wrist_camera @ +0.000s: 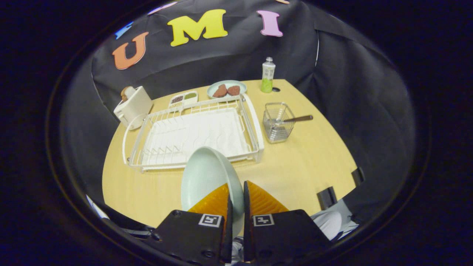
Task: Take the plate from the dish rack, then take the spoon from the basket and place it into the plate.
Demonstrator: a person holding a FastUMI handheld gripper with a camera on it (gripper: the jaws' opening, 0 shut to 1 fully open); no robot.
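Between the gripper point(236, 201) fingers, pinched by its rim, stands the pale plate point(205, 177), near the dish rack point(258, 136)

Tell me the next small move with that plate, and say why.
Probably lower the plate flat onto the bare table in front of the dish rack. The hand-held gripper is shut on the plate's rim, holding it on edge and clear of the rack, while the spoon sits in the basket beyond.
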